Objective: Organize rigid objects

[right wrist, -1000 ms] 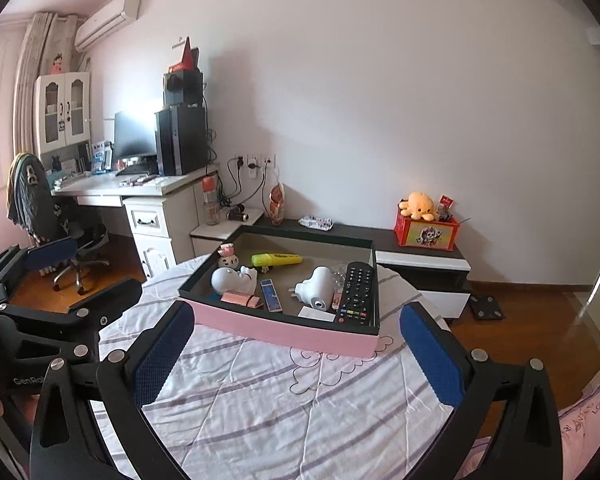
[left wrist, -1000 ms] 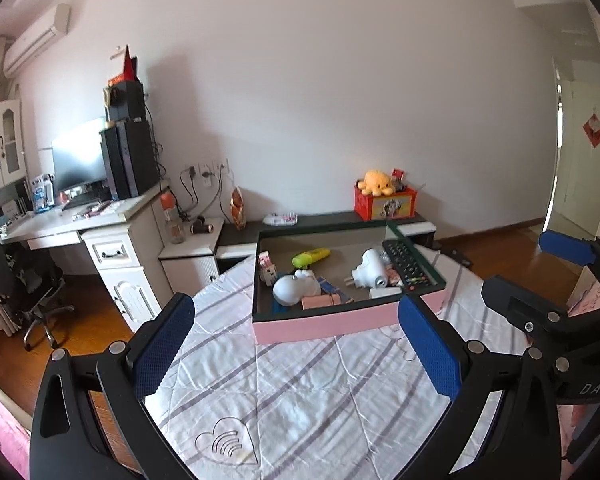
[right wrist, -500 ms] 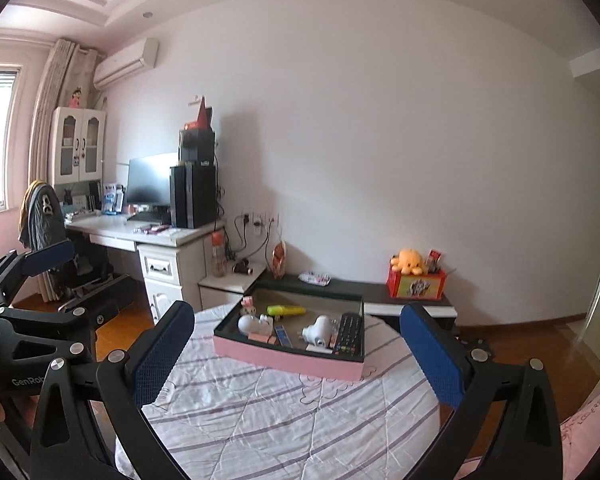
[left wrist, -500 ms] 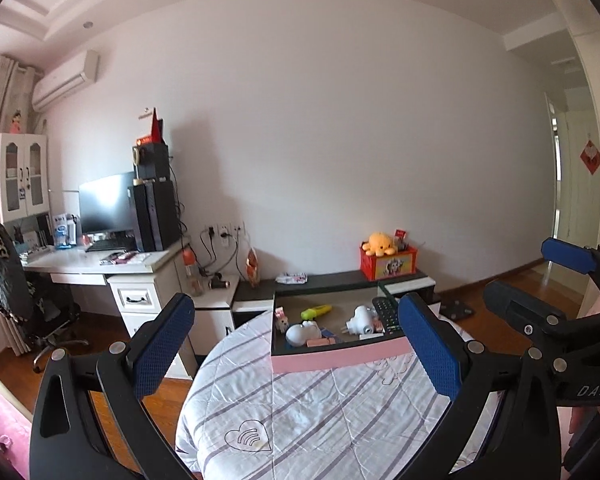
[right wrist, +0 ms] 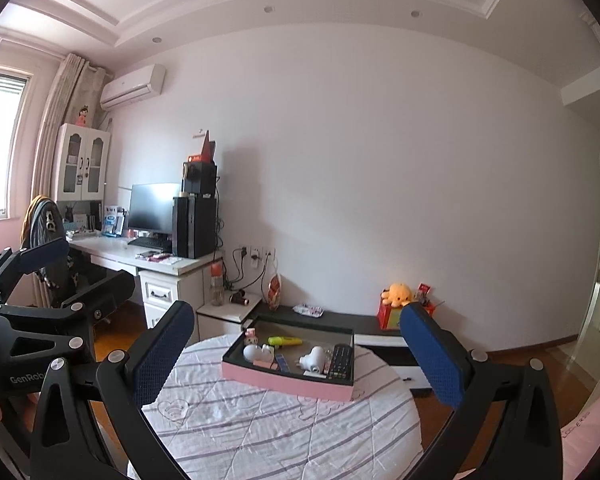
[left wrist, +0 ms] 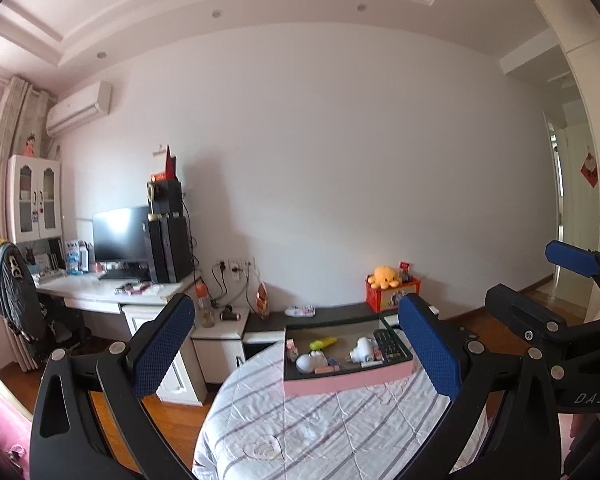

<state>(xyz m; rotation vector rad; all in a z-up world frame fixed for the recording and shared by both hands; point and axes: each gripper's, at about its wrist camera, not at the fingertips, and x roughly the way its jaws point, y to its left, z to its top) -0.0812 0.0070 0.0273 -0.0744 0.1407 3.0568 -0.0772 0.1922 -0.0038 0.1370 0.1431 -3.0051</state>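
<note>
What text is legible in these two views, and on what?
"DAS": white letters on the body of the right gripper, seen in the left wrist view.
"GenRob": white letters, cut off, on the body of the left gripper, seen in the right wrist view.
Pink edge at lower right: printed letters, too blurred to read.
Red box under the plush, red door hanging, remote buttons: too small to read.
</note>
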